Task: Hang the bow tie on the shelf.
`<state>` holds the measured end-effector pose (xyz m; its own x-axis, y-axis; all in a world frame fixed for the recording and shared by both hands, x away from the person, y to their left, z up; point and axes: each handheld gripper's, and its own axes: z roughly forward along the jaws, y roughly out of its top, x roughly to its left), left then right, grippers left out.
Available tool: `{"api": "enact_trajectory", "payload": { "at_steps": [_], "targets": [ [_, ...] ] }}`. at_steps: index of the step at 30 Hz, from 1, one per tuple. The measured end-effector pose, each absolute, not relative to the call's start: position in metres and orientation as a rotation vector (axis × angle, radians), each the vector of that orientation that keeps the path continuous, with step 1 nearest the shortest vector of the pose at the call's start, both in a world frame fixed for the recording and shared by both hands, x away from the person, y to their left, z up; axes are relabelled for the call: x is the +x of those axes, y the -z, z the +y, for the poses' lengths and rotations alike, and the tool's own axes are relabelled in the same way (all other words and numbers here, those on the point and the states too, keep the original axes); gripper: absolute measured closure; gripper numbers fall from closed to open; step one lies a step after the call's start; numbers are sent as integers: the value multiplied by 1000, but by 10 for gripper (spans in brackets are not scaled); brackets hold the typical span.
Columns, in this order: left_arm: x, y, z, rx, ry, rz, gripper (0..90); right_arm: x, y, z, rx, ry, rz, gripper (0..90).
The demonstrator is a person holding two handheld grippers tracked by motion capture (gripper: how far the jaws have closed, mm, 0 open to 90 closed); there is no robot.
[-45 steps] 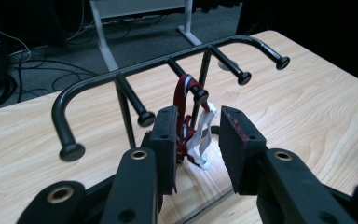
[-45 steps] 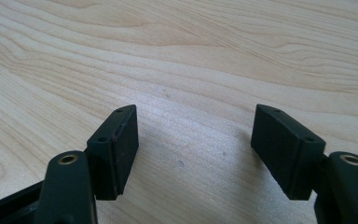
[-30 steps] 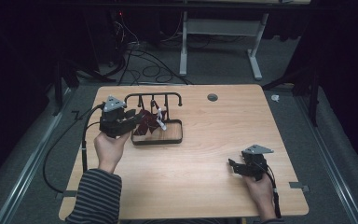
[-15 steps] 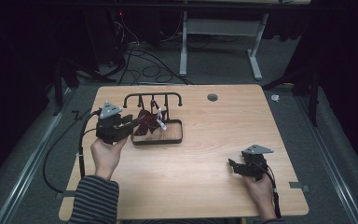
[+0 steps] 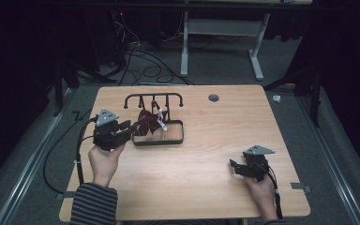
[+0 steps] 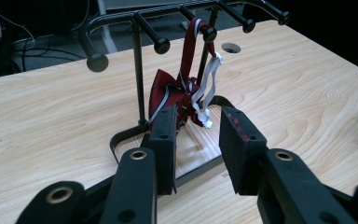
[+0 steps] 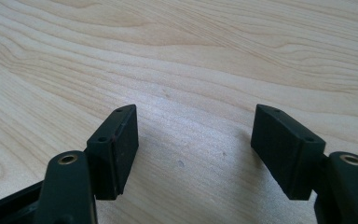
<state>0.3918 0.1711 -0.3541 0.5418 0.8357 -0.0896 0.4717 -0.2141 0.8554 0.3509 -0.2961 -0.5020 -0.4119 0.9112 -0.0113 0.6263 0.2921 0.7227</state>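
I hold the left gripper (image 6: 196,149), jaws apart and empty, just short of the maroon bow tie (image 6: 173,95), which hangs by its strap from a rack (image 5: 153,99) peg. The right gripper (image 5: 238,168) rests wide open on the table (image 5: 206,187), well clear.

Lit tabletop (image 5: 192,187), black surroundings (slightly soft)

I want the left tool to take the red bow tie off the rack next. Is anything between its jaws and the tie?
Nothing visible blocks it. The left tool is open and faces the bow tie hanging from a rack peg; only the rack's base rim lies low between them.
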Motion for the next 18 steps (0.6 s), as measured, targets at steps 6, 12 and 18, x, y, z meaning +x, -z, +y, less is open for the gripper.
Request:
{"api": "enact_trajectory", "payload": {
  "at_steps": [6, 12, 18],
  "targets": [
    [387, 361, 174, 1858, -496, 1084, 673, 351, 502, -296, 1375, -908, 2142, 333],
    [382, 364, 176, 1849, -492, 1089, 673, 351, 502, -296, 1376, -909, 2140, 333],
    [379, 370, 178, 1848, -481, 1100, 672, 351, 502, -296, 1374, -907, 2142, 334]
  ]
}}
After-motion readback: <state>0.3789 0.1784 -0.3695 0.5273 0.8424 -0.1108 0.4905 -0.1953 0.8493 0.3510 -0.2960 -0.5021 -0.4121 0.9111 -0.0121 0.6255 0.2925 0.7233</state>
